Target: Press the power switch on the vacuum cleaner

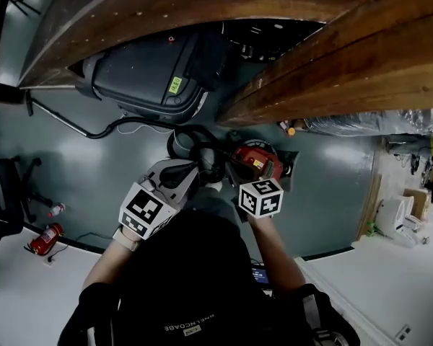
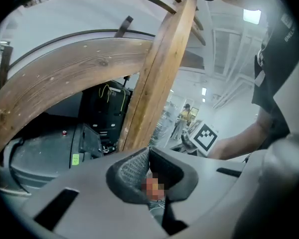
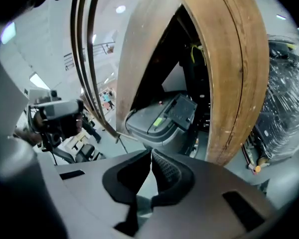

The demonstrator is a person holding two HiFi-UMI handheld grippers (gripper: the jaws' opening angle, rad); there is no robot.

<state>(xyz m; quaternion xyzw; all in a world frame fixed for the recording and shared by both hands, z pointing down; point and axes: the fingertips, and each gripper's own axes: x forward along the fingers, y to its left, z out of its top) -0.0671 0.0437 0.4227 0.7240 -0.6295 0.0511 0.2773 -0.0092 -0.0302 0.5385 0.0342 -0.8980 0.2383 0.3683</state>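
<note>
One dark grey vacuum cleaner (image 1: 148, 78) sits on the floor (image 1: 108, 171) beneath two wooden beams (image 1: 332, 56), and two grippers are held out towards it. The left gripper (image 2: 148, 152) has its fingers closed tip to tip on nothing, and the right gripper (image 3: 151, 153) shows the same, fingers together and empty. The vacuum cleaner lies ahead of both pairs of fingers, apart from them and touched by neither.

Vacuum cleaner (image 1: 148, 78) tucked under wooden beams (image 1: 332, 56), hose (image 1: 199, 147) coiled on the floor (image 1: 123, 168) just before it, fire extinguisher (image 1: 43, 239) laid well to the left, chair (image 1: 4, 186) set behind that.
</note>
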